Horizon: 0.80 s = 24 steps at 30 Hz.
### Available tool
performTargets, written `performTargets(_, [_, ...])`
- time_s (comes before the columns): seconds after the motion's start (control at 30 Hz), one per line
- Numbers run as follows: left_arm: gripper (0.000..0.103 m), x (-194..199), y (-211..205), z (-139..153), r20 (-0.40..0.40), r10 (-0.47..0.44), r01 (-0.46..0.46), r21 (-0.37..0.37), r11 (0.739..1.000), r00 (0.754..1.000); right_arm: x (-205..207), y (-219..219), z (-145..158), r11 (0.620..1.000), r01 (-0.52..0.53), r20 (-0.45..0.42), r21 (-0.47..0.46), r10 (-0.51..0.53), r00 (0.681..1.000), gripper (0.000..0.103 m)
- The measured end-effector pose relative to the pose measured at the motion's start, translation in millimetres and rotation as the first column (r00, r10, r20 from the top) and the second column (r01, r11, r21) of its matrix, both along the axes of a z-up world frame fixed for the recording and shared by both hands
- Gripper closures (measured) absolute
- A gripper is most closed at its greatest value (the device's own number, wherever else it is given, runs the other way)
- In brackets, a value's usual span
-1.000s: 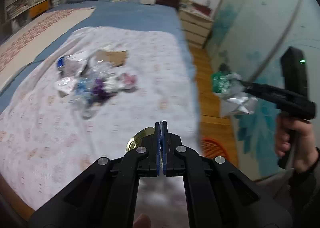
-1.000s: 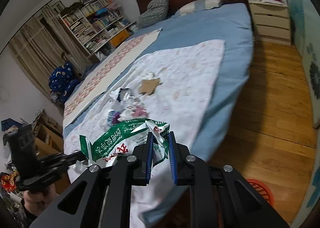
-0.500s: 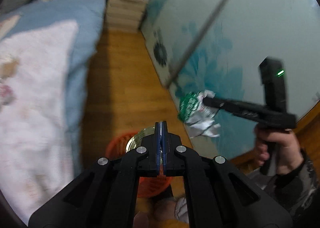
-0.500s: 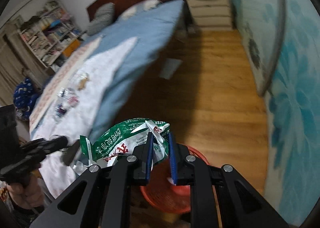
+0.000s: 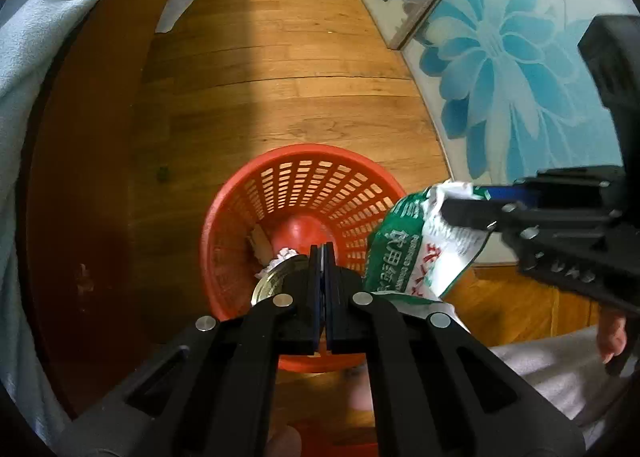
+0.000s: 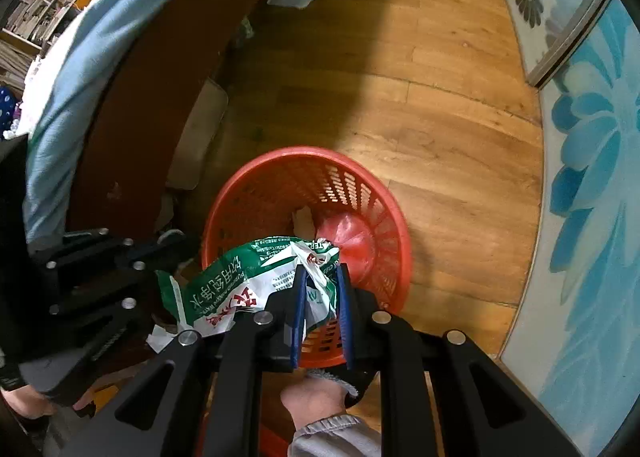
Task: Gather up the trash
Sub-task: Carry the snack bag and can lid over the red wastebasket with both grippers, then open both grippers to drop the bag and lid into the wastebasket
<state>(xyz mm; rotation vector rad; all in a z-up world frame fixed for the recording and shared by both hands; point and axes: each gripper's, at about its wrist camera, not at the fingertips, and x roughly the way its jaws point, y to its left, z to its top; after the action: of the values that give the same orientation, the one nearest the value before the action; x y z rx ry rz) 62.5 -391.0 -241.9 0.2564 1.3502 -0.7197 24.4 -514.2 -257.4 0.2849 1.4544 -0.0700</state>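
Left claw (image 5: 323, 253) clamped tight on gold round lid (image 5: 276, 283), right over red basket (image 5: 298, 161). Right claw (image 6: 323, 277) pinching green-white plastic wrapper (image 6: 240, 281) above basket rim, wooden floor (image 6: 420, 77) underneath.

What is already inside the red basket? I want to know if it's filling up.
The red basket holds a tan scrap and something white; the green wrapper and both tools hide the rest.
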Motion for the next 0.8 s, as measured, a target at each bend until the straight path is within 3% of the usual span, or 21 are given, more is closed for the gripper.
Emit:
performTargets(0.3, [0.101,-1,10,23,0.029,0.018,-0.018,-0.015,1.000,0.999,6,7,8,0.998,0.013,-0.002,-0.058,-0.014,1.000,0.082])
performTargets(0.33, [0.101,-1,10,26,0.035,0.017,-0.016,-0.016,1.000,0.999,5,5,12,0.997,0.024,0.007,-0.073,-0.023,1.000,0.079])
performTargets(0.37, [0.101,-2,9,27,0.040,0.013,-0.013,-0.017,1.000,0.999,5,3,16,0.997,0.032,0.011,-0.076,-0.031,0.999,0.062])
performTargets(0.4, [0.099,-4,10,32,0.050,0.004,-0.003,-0.014,1.000,0.999,4,1,19,0.996,0.043,0.013,-0.080,-0.042,0.999,0.052])
performTargets(0.43, [0.095,-5,9,34,0.058,-0.001,0.001,-0.006,1.000,0.998,1,-2,24,0.995,0.062,0.015,-0.084,-0.061,0.998,0.041])
performTargets(0.47, [0.072,-5,9,37,0.070,-0.004,0.004,0.005,1.000,0.998,0,-4,28,0.994,0.069,0.019,-0.085,-0.068,0.998,0.043])
performTargets(0.5, [0.030,-6,10,41,0.085,-0.002,0.001,0.016,1.000,0.996,-2,-6,31,0.993,0.078,0.024,-0.084,-0.076,0.997,0.043])
performTargets(0.53, [0.018,-5,12,46,0.095,0.003,-0.004,0.015,1.000,0.995,-4,-9,37,0.992,0.093,0.029,-0.087,-0.091,0.995,0.043])
performTargets(0.67, [0.017,-6,25,71,0.146,0.015,-0.016,0.006,1.000,0.989,-7,-13,65,0.986,0.132,0.085,-0.098,-0.124,0.989,0.040])
performTargets(0.8, [0.017,-7,54,109,0.213,0.061,-0.056,-0.030,0.998,0.975,-6,-8,116,0.985,0.159,0.225,-0.065,-0.141,0.964,0.030])
